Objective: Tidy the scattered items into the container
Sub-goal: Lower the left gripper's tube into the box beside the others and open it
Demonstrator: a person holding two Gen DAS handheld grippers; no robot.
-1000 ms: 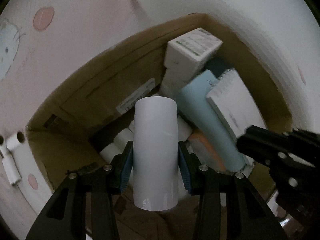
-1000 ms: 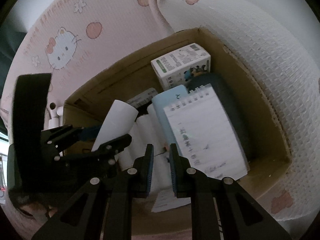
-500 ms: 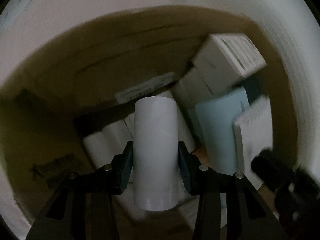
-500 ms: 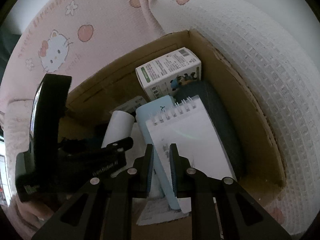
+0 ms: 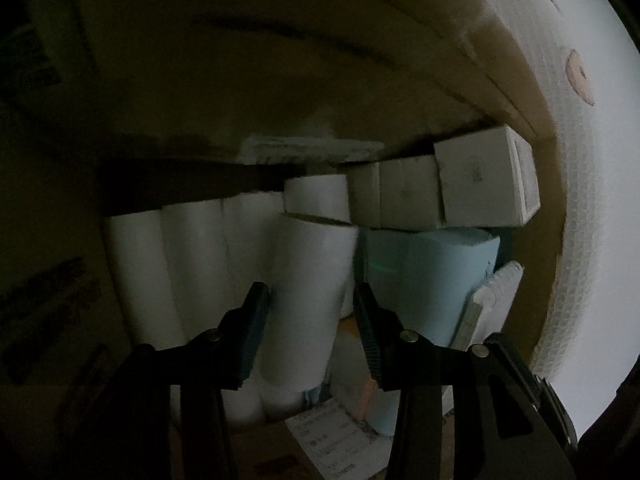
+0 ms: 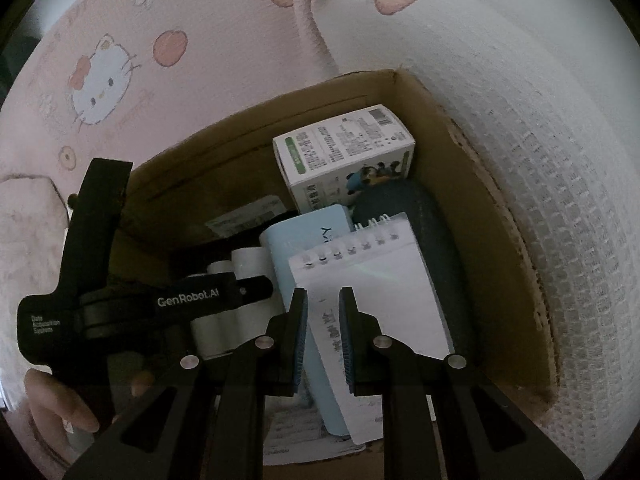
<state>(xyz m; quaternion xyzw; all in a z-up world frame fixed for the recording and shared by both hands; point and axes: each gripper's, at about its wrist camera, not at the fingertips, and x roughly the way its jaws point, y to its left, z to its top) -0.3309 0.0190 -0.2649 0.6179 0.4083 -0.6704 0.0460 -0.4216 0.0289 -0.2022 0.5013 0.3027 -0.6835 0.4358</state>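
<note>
My left gripper (image 5: 308, 292) is down inside the cardboard box (image 5: 240, 80), shut on a white paper roll (image 5: 312, 256) that points up along its fingers. The roll hangs just beside several matching white rolls (image 5: 160, 264) lying in a row on the box floor. In the right wrist view the left gripper's body (image 6: 160, 304) covers those rolls (image 6: 248, 260). My right gripper (image 6: 323, 296) hovers over a spiral notepad (image 6: 380, 280); its jaws stand almost together with nothing between them.
In the box lie a light blue book (image 6: 312, 232), a green-and-white carton (image 6: 344, 152), a dark blue case (image 6: 404, 200) and printed paper (image 5: 336, 440). Pink cartoon-cat bedding (image 6: 104, 80) and a white quilted blanket (image 6: 540, 120) surround the box. A hand (image 6: 60, 404) grips the left tool.
My left gripper has sunk into the box with the roll and rolled about its axis, so its view has darkened. My right gripper has drifted a little over the notepad.
</note>
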